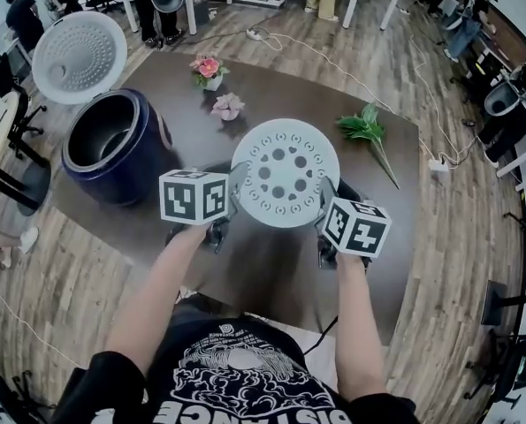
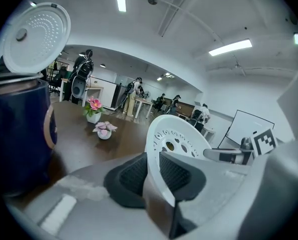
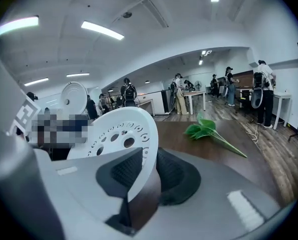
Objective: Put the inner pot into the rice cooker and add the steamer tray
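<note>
Two grips on steamer tray (image 1: pixel 285 173) rim | left hand-held gripper (image 2: pixel 152 170) clamped | right hand-held gripper (image 3: pixel 150 170) clamped opposite

**Counted: mostly ones, three pairs**

One counter (image 1: pixel 263 268). One blue rice cooker (image 1: pixel 112 148) with one lid (image 1: pixel 79 57). One white steamer tray (image 1: pixel 285 173). Two flower pots: the taller flower pot (image 1: pixel 208 71) and the lower flower pot (image 1: pixel 228 106). One green leafy sprig (image 1: pixel 369 135). Two grippers, the left gripper (image 1: pixel 238 190) and the right gripper (image 1: pixel 324 199), with one marker cube each.
</note>
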Available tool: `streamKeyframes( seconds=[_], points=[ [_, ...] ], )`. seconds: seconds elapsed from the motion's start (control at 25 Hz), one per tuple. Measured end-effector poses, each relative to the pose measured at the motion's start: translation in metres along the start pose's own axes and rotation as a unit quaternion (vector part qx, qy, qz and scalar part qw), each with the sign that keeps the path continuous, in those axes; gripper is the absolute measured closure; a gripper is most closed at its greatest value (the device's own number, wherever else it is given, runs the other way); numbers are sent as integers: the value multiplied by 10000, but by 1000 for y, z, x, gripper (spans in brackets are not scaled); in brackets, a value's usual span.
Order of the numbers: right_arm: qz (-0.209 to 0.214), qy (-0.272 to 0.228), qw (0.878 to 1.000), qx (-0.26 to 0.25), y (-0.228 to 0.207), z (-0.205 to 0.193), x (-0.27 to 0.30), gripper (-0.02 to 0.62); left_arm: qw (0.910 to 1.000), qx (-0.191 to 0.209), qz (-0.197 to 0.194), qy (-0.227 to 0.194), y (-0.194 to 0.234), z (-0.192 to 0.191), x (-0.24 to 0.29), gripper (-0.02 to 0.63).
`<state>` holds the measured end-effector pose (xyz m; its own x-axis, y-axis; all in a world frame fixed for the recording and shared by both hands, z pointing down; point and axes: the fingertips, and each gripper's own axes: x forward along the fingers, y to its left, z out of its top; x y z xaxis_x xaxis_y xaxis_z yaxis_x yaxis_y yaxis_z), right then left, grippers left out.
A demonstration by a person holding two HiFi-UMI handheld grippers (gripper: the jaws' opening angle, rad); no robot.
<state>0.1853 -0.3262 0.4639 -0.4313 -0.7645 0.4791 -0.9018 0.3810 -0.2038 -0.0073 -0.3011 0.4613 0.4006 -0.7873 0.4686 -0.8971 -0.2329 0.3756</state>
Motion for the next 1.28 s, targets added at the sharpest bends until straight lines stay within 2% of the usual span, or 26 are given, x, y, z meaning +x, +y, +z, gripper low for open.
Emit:
streamKeyframes(
  seconds=[0.6,1.28],
  points=[
    [899,-302,9939,-572,132,70,42,509,9938,-209,679,-861,89,67,-98,523],
    [1959,-467,9766,-762,268,121,64,509,9781,-344,1213,-1656,168,120,-200,525]
  ],
)
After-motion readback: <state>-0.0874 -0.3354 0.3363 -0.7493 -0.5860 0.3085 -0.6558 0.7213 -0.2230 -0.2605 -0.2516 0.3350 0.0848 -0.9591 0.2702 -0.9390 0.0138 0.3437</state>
